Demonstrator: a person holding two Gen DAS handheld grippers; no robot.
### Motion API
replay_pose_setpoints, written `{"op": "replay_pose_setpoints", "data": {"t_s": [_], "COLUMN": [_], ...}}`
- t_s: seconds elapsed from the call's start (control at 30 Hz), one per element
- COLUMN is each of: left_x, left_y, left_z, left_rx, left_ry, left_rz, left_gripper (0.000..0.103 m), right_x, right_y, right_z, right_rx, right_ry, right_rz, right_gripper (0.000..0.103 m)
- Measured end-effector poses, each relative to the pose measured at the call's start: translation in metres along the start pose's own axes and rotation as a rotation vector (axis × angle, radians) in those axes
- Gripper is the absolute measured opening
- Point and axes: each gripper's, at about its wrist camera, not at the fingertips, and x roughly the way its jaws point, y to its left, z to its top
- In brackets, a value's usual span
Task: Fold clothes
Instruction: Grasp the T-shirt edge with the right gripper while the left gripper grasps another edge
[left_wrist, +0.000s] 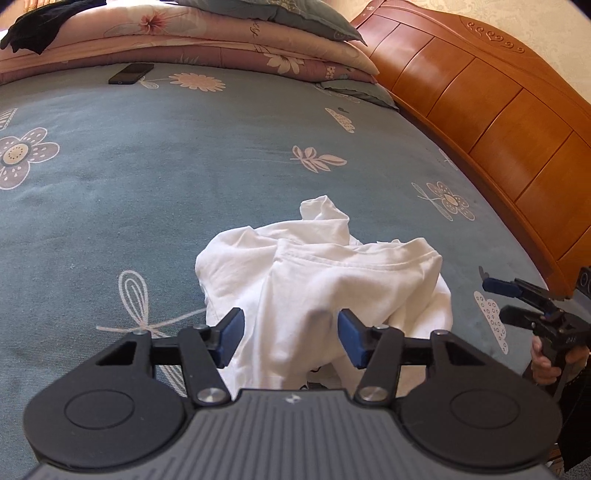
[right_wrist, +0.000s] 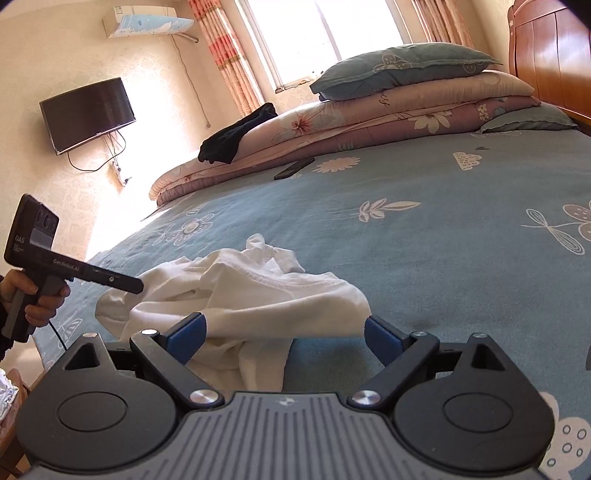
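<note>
The crumpled white T-shirt (left_wrist: 325, 280) lay on the bed (left_wrist: 147, 177), unfolded. Left tongs (left_wrist: 291, 334) stood half-wide astride a fabric ridge; right tongs (right_wrist: 284, 338) stood wide beside its hem, apparently to spread it.

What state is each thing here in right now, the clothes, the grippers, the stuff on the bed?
White garment: crumpled, unfolded.
Left gripper: half closed around a fold of the garment.
Right gripper: open, at the garment's edge.
Phone: flat, screen dark.
Quilts: folded, stacked.
Black garment: draped over quilts.
TV: off.
</note>
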Motion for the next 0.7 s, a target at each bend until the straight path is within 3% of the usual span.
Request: {"op": "replay_pose_setpoints", "data": {"t_s": [0.13,0.3,0.33,0.4,0.47,0.7], "left_x": [0.002,0.009,0.009,0.008,0.008,0.006], "left_y": [0.007,0.014,0.014,0.015,0.016,0.006], "left_z": [-0.006,-0.013,-0.014,-0.014,-0.015,-0.023], "left_rx": [-0.020,-0.042,-0.042,-0.040,-0.044,0.015], "left_ry": [0.011,0.030,0.026,0.018,0.014,0.000], "left_rz": [-0.028,-0.039,-0.041,-0.041,-0.037,0.026], "left_gripper": [0.055,0.055,0.055,0.056,0.057,0.059], "right_x": [0.044,0.100,0.107,0.113,0.104,0.029], "right_y": [-0.054,-0.098,-0.099,-0.096,-0.084,-0.006], "right_z": [0.026,0.024,0.021,0.016,0.014,0.026], "right_rx": [0.141,0.301,0.312,0.319,0.286,0.039], "right_ry": [0.047,0.169,0.195,0.233,0.228,0.187], "right_rz": [0.084,0.178,0.209,0.248,0.263,0.283], "right_gripper": [0.095,0.089,0.085,0.061,0.046,0.015]}}
